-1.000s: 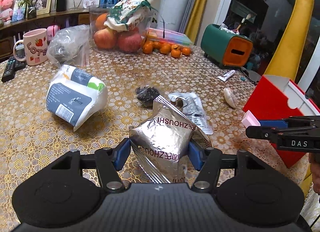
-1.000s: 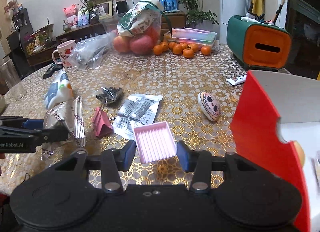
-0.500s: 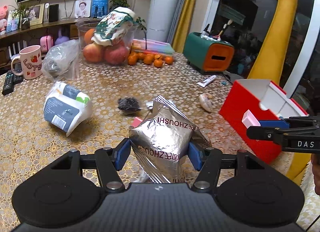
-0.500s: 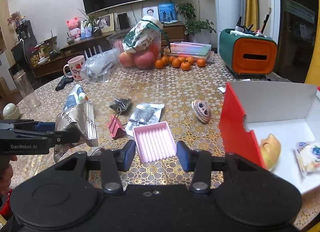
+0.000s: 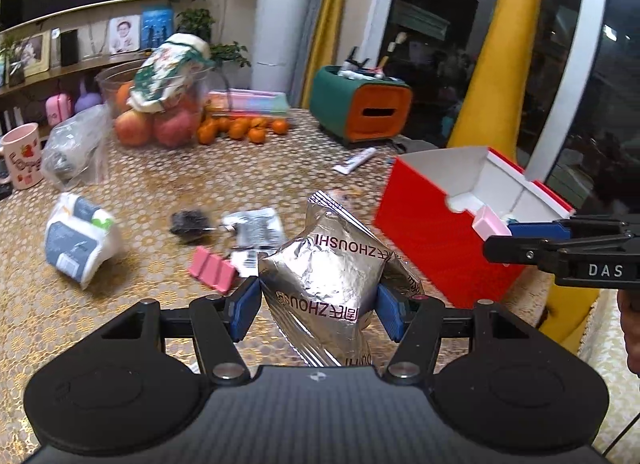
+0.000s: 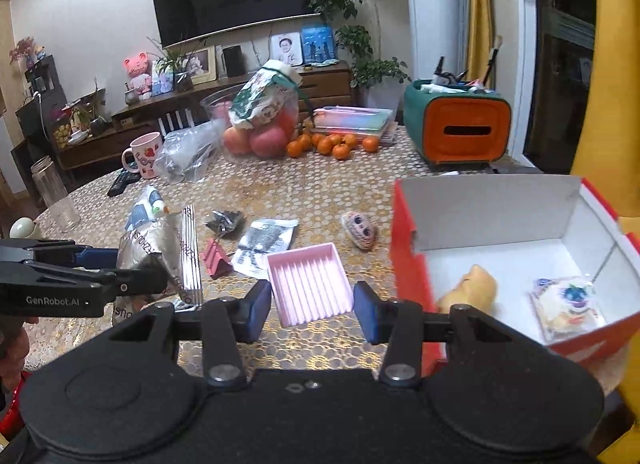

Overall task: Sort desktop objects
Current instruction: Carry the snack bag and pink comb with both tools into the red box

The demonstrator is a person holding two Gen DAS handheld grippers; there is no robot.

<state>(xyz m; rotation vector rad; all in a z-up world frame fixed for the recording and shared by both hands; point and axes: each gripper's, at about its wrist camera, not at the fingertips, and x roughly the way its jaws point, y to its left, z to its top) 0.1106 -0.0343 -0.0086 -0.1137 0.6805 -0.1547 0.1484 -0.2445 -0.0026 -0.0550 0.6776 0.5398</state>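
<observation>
My left gripper [image 5: 318,310] is shut on a crumpled silver foil packet [image 5: 324,276] and holds it above the patterned table. My right gripper [image 6: 312,310] is shut on a pink ridged tray [image 6: 308,284], also lifted off the table. A red box [image 6: 408,264] with a white inside lies open at the right. In it are a yellow item [image 6: 472,290] and a small printed packet [image 6: 568,304]. The left wrist view shows the right gripper [image 5: 508,236] with the pink tray [image 5: 489,223] at the near corner of the red box [image 5: 424,232]. The left gripper [image 6: 120,268] with its foil packet [image 6: 160,240] is at the left of the right wrist view.
On the table lie a pink binder clip [image 5: 212,270], a white printed sachet [image 5: 258,226], a dark bag of clips [image 5: 188,222], a painted stone [image 6: 360,230] and a white-blue pack [image 5: 80,240]. A fruit bowl [image 6: 260,132], oranges [image 6: 332,144], a mug [image 6: 144,156] and a green-orange organiser [image 6: 460,128] stand at the back.
Both grippers have risen and moved right toward the red box, each keeping its load. The box's inside and its contents have come into the right wrist view.
</observation>
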